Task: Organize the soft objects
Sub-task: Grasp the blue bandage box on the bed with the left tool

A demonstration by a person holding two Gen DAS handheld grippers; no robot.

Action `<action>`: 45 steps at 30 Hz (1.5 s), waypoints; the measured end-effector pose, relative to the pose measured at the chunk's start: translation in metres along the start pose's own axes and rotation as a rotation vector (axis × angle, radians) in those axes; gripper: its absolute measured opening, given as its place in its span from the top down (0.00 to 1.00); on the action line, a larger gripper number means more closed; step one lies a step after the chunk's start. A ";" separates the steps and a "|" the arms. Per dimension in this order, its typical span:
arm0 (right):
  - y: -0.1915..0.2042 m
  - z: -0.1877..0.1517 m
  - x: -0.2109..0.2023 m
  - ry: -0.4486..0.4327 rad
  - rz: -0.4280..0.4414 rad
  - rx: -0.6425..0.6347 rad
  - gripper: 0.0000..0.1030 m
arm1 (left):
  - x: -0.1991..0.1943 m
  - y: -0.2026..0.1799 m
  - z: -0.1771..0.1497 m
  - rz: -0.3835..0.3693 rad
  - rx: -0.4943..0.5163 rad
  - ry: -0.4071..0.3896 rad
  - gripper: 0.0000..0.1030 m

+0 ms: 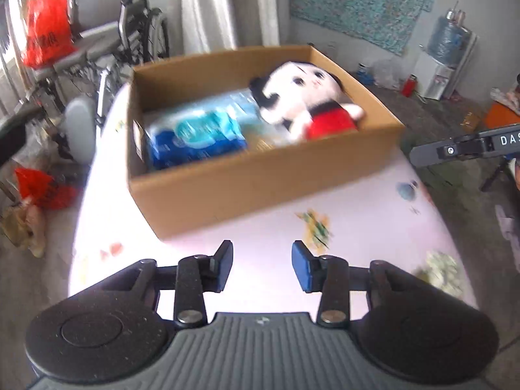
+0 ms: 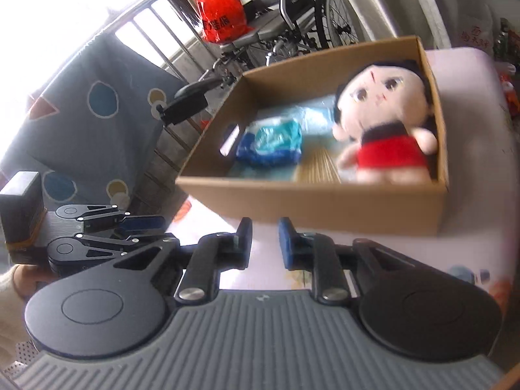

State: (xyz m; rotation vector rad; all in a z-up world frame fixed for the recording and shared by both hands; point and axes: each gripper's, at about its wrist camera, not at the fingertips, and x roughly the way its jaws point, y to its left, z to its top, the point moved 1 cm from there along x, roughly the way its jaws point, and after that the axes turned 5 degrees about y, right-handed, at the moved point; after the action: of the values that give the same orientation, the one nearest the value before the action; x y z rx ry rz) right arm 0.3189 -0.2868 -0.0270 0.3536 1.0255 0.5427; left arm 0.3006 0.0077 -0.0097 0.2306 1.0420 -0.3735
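Observation:
An open cardboard box [image 1: 260, 182] stands on the pale pink table. Inside lie a plush doll [image 1: 308, 97] with black hair and a red outfit, at the right, and a blue plastic-wrapped soft pack [image 1: 198, 136] at the left. The right wrist view shows the same box [image 2: 312, 208], doll [image 2: 386, 123] and blue pack [image 2: 269, 143]. My left gripper [image 1: 262, 266] is open and empty, above the table just in front of the box. My right gripper [image 2: 265, 243] is open and empty, near the box's front wall. The left gripper [image 2: 143, 227] also shows in the right wrist view, at the left.
The table [image 1: 373, 221] has a printed pattern and drops off at left and right. A wheelchair [image 1: 136, 39] with a red bag [image 1: 47, 29] stands behind the box. A patterned dark cloth [image 2: 81, 113] hangs on a railing. A water dispenser [image 1: 445, 61] is at the far right.

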 end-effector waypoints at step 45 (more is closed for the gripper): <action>0.002 -0.277 0.011 -0.004 -0.066 0.442 0.79 | 0.050 -0.106 -0.180 -0.377 -0.029 0.211 0.59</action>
State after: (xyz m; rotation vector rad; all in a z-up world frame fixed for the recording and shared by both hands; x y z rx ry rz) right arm 0.0798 -0.2715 -0.1672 0.7083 1.1465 0.2508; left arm 0.1367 -0.0336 -0.1427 0.0458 1.3012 -0.6842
